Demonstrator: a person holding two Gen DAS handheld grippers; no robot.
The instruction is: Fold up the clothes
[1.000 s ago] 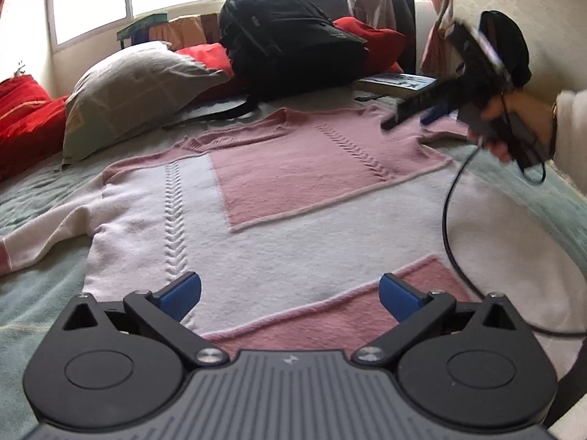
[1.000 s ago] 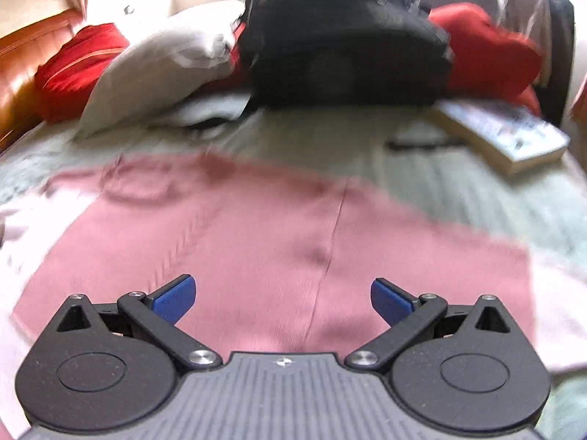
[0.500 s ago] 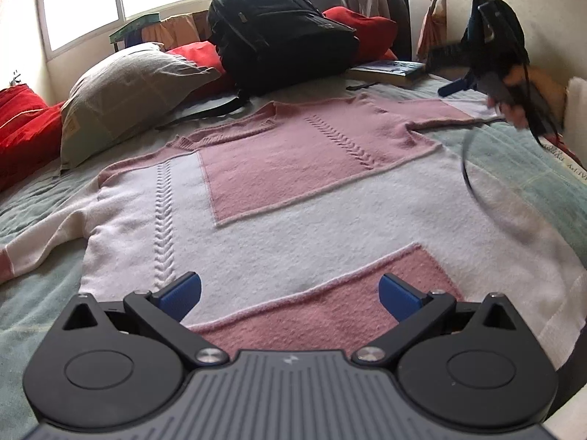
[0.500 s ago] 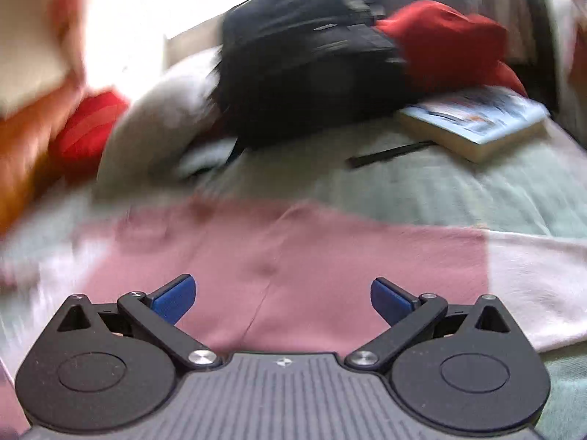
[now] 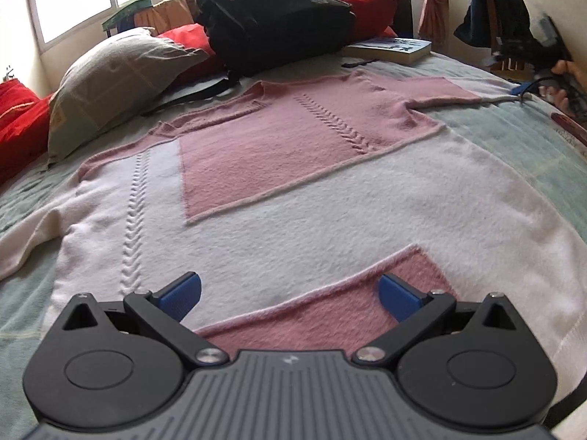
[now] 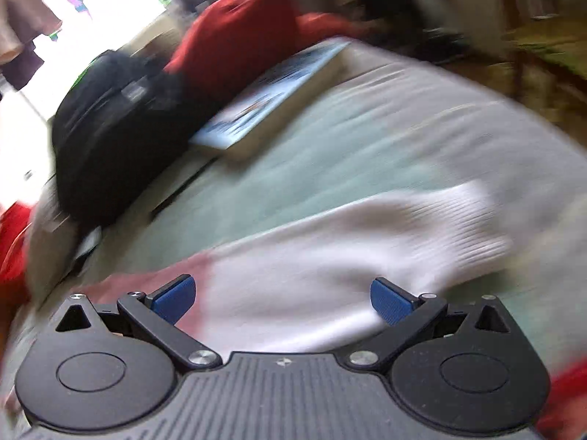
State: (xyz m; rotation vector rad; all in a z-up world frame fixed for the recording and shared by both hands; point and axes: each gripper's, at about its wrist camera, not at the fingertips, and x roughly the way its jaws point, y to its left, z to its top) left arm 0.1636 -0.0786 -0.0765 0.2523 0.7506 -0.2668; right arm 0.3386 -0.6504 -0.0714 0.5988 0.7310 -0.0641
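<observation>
A pink and white knit sweater [image 5: 293, 190] lies spread flat on the bed, neckline toward the pillows, both sleeves stretched out. My left gripper [image 5: 290, 293] hovers open over its hem, nothing between the blue fingertips. In the blurred right wrist view, my right gripper [image 6: 282, 297] is open just above the white end of the sweater's sleeve [image 6: 367, 242]. From the left wrist view the right gripper [image 5: 521, 90] shows small at the far right, held by a hand at that sleeve's cuff.
A black backpack [image 5: 271, 18], a grey pillow [image 5: 117, 80], red cushions [image 5: 18, 124] and a book [image 5: 392, 49] crowd the head of the bed. Pale green bedding [image 5: 513, 135] surrounds the sweater. The bed's right edge [image 6: 532, 117] drops off beyond the cuff.
The right gripper has swung rightward from above the pink chest area out to the sleeve's white cuff. The left gripper has stayed over the hem.
</observation>
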